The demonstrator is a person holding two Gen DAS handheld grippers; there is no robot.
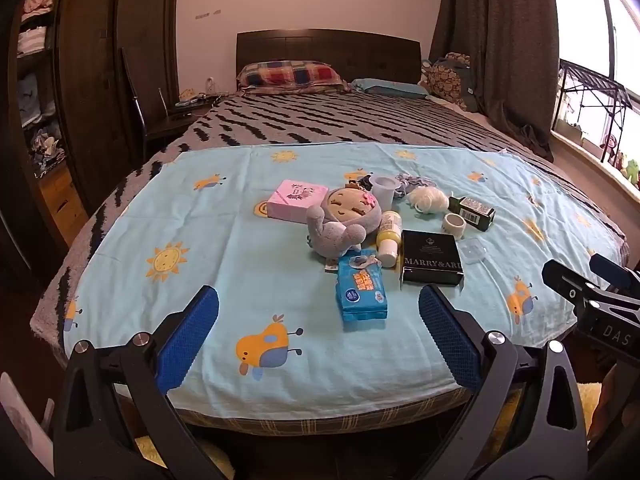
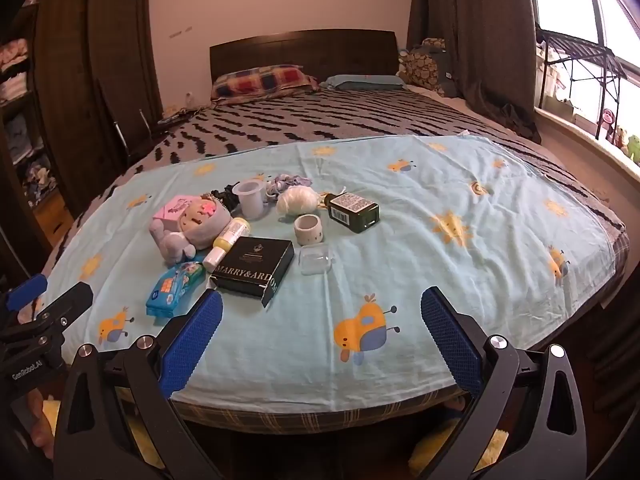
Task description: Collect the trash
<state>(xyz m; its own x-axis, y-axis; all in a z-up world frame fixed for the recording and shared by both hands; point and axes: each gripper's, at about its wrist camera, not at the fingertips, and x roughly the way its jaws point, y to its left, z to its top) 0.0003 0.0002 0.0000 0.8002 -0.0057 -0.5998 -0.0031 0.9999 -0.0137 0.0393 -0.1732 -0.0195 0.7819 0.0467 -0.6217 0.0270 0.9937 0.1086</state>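
Observation:
A cluster of items lies on the light blue sheet (image 1: 200,216): a blue wipes pack (image 1: 362,294) (image 2: 174,288), a black "MARRY&ARD" box (image 1: 432,258) (image 2: 256,268), a yellow bottle (image 1: 389,238) (image 2: 226,244), a plush doll (image 1: 340,220) (image 2: 192,226), a pink box (image 1: 297,200), a clear cup (image 1: 383,191) (image 2: 250,198), a tape roll (image 1: 454,225) (image 2: 308,229), a dark green box (image 1: 472,212) (image 2: 354,212), a white fluffy ball (image 2: 297,202) and a clear lid (image 2: 315,260). My left gripper (image 1: 319,338) and right gripper (image 2: 322,338) are open, empty, at the bed's near edge.
The bed (image 1: 340,120) runs back to a dark headboard with pillows (image 1: 292,74). A wardrobe (image 1: 80,80) stands left, a nightstand (image 1: 180,116) beside the bed. Curtains and a window sill with a rack (image 2: 580,80) lie right. My right gripper shows in the left wrist view (image 1: 592,292).

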